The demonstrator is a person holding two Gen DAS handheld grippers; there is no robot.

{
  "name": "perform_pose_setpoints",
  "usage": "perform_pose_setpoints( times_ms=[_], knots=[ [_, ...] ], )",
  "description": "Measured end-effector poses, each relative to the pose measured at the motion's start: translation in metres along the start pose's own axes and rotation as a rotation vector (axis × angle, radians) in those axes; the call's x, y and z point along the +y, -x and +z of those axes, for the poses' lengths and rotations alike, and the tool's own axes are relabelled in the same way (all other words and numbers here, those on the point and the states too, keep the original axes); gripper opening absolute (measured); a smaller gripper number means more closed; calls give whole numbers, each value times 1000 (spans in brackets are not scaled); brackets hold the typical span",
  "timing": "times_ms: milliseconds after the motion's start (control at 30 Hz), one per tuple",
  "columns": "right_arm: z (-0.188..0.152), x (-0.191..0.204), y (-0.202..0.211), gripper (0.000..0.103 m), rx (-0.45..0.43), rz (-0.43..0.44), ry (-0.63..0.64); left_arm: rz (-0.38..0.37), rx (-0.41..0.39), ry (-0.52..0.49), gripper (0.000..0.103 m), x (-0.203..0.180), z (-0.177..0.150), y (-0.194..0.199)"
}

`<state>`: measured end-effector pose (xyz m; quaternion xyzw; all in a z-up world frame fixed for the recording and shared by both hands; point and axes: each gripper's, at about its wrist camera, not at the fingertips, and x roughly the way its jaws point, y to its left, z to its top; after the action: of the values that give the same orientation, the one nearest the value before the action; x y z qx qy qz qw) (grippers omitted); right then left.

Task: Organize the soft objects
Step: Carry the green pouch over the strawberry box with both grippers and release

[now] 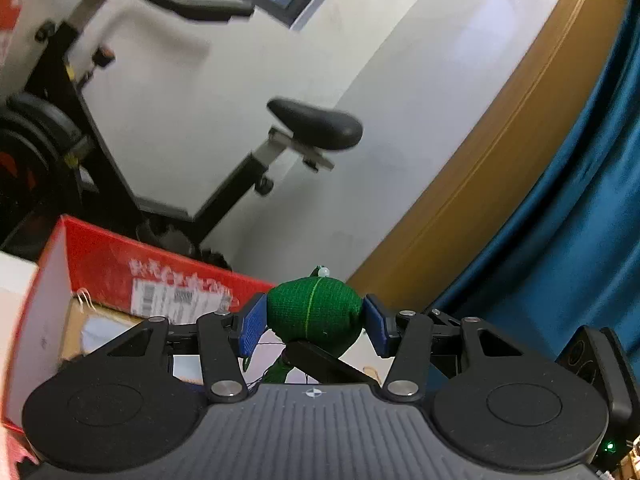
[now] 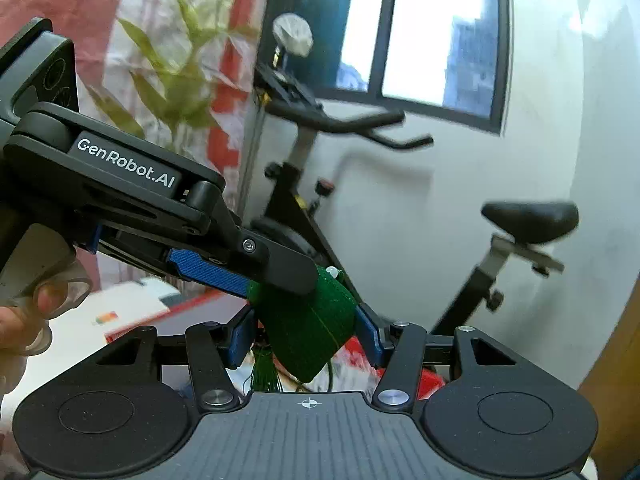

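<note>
While my left gripper (image 1: 315, 322) points up toward the room, its blue pads (image 1: 253, 327) are clenched on both sides of a green stuffed pouch (image 1: 314, 316), which sits squarely between the fingertips with a white bead (image 1: 323, 271) at its top. A red cardboard box (image 1: 120, 268) lies below left, and an exercise bike (image 1: 312, 124) stands against the white wall beyond.

From my right wrist, my right gripper (image 2: 306, 338) has its pads touching the same pouch (image 2: 308, 332) from either side, grasping its lower part. My left gripper (image 2: 256, 276) reaches in from the left edge and clamps the pouch's upper part. A green tassel (image 2: 266, 376) hangs under it.
</note>
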<state>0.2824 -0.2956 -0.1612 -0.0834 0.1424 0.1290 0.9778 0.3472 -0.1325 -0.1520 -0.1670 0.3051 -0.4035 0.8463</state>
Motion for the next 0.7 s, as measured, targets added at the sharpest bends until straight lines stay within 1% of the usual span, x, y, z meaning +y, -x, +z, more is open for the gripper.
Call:
perform_pose_setpoints(
  times_ms=[167, 367, 433, 533, 633, 700],
  knots=[
    [-27, -17, -17, 50, 81, -5, -42, 24, 72, 14, 54, 14, -17, -28],
    [-56, -28, -35, 52, 166, 1, -131, 65, 120, 6, 54, 24, -29, -47],
    [-62, -29, -39, 54, 186, 1, -152, 80, 113, -13, 54, 25, -29, -50],
    [-67, -28, -40, 55, 196, -8, -169, 126, 94, -73, 54, 22, -30, -47],
    [-67, -27, -39, 60, 200, -14, -186, 168, 76, -90, 55, 22, -27, -38],
    [-67, -25, -36, 64, 197, -23, -193, 207, 64, -107, 62, 23, -24, -31]
  ],
)
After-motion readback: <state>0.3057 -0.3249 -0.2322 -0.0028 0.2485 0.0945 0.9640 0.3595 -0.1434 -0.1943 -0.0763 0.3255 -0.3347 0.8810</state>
